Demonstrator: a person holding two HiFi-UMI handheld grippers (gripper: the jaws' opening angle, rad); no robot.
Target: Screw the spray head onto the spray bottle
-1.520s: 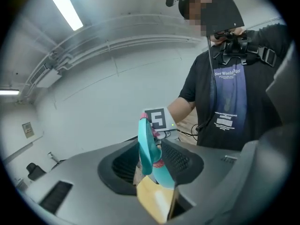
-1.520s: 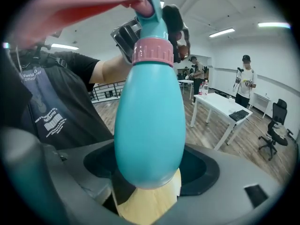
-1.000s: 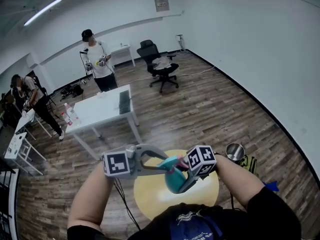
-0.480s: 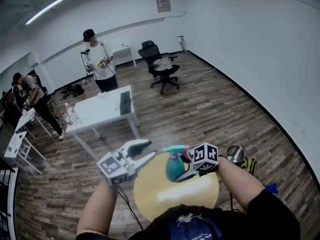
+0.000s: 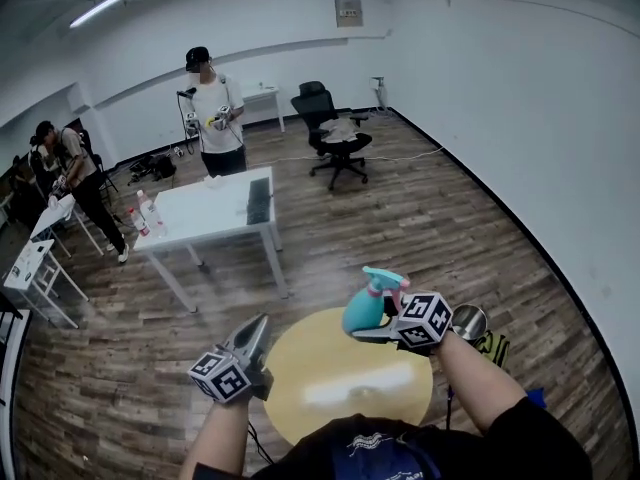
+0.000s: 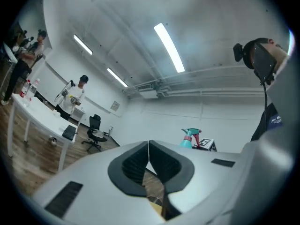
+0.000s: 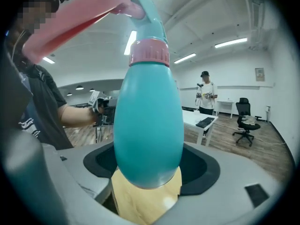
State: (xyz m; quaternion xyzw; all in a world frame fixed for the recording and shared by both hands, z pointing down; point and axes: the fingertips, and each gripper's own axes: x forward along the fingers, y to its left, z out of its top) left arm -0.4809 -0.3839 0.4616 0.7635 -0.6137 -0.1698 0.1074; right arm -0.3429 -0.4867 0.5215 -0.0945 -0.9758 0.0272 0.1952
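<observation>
Gripping one spray bottle (image 5: 361,310) — right gripper (image 5: 372,334); left gripper (image 5: 258,326) just closed, empty.

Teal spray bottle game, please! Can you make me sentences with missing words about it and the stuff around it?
The teal plastic spray bottle is clamped in the ____ gripper.
The ribbed collar at its neck is ____.
The round tabletop below it is ____.
Missing words: right, pink, yellow.
</observation>
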